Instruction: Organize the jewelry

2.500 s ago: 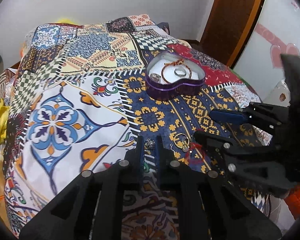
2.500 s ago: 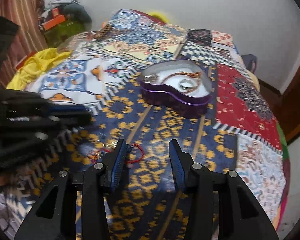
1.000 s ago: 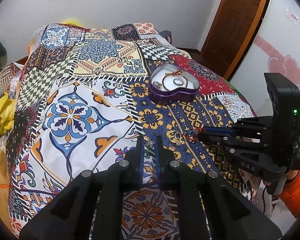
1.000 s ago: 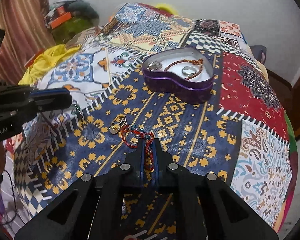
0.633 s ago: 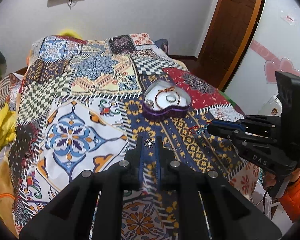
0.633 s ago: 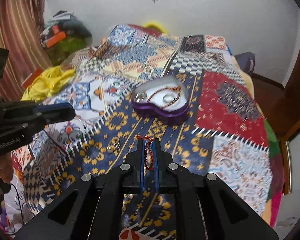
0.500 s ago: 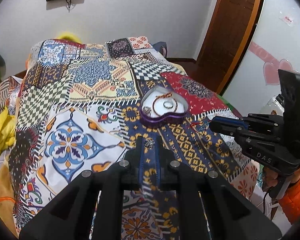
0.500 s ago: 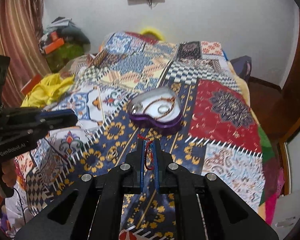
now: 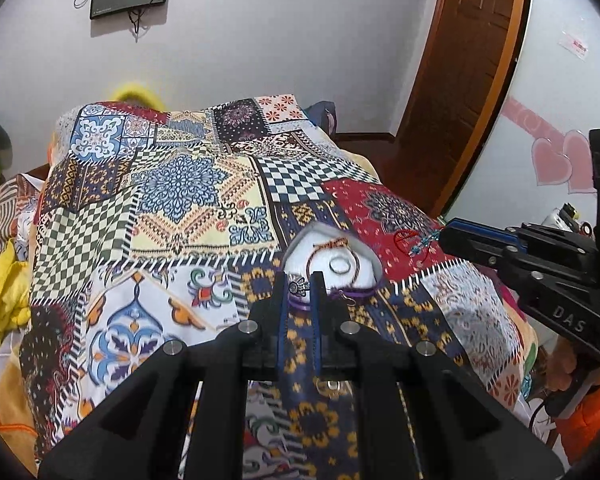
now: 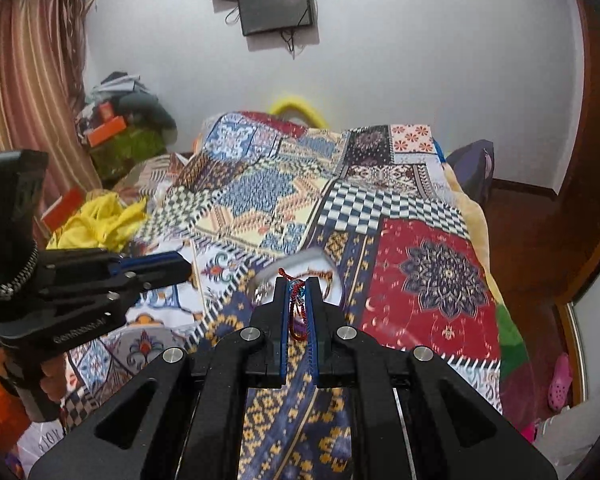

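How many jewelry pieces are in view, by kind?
Bracelets: 2 (cord bracelet in the heart tin; red bracelet pinched in the right gripper)
Rings: 2 (silver ring in the tin; gold ring on the quilt)
Charms: 1 (silver charm pinched in the left gripper)
Total: 5 clearly visible

the bed cover is soft printed cloth, matt, with many bright patches. the heart tin is shiny metal with a purple wall and a pale smooth inside. the left hand-held gripper is matt black plastic with round silver metal screws and blue ridged pads; it holds a small silver metal charm. the right hand-held gripper is the same plastic and holds a red woven cord bracelet. the door is glossy brown wood.
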Available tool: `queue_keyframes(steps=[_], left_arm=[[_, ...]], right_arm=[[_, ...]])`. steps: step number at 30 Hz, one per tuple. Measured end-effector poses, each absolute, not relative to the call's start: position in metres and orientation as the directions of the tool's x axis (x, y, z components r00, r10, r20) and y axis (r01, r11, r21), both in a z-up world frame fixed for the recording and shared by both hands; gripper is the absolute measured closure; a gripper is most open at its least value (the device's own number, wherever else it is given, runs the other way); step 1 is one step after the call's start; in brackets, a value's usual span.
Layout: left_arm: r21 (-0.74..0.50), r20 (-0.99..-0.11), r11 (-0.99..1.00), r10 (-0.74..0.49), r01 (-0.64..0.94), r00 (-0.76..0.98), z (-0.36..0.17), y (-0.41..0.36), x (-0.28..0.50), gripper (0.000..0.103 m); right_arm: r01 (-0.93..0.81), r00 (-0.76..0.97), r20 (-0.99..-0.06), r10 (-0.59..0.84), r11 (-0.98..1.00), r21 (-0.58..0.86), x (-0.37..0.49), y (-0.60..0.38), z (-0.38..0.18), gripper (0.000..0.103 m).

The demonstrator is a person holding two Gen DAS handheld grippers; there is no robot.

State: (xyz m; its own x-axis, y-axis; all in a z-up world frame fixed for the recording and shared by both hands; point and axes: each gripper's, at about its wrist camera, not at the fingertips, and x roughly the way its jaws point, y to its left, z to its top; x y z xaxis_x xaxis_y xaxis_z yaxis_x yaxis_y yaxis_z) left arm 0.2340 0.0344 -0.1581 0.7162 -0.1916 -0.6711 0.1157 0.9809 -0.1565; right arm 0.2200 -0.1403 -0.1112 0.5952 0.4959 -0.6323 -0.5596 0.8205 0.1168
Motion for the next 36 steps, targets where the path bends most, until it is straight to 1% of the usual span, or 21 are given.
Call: queue_keyframes(steps=[7,12,20,27,33,36], left_arm=[[-0.151,-0.668,0.982,-0.186,0.113,0.721,-0.16,0.032,0.253,0.094],[-0.154,-0.681,0.984,-0.173,0.091,0.712,-0.165,0.032,0.276,0.094],[-0.142,-0.71,0.985,-0.167,0.093,0.684,-0.184,0.028,0.302,0.094],[-0.169,-0.749,0.981,-0.192,0.097,0.635,-0.209,0.024,0.318,0.094],[-0.167,-0.757,0.979,-0.206,0.121,0.621,-0.213,0.018,0.322,0.095],[-0.152,-0.755,0.979,-0.203,0.135,0.623,-0.212,0.014,0.321,0.095]], right_arm=[[-0.558,0.61,-0.614,0.5,0.822,0.115,0.233,-0.136,-0.107,0.096],[-0.553,0.603,-0.616,0.507,0.822,0.136,0.246,-0.134,-0.112,0.096],[-0.543,0.55,-0.656,0.517,0.818,0.189,0.269,-0.122,-0.133,0.096],[-0.541,0.491,-0.706,0.51,0.814,0.212,0.29,-0.116,-0.152,0.096],[-0.549,0.45,-0.738,0.502,0.808,0.214,0.298,-0.113,-0.163,0.096],[-0.553,0.452,-0.74,0.498,0.807,0.206,0.298,-0.113,-0.165,0.096]])
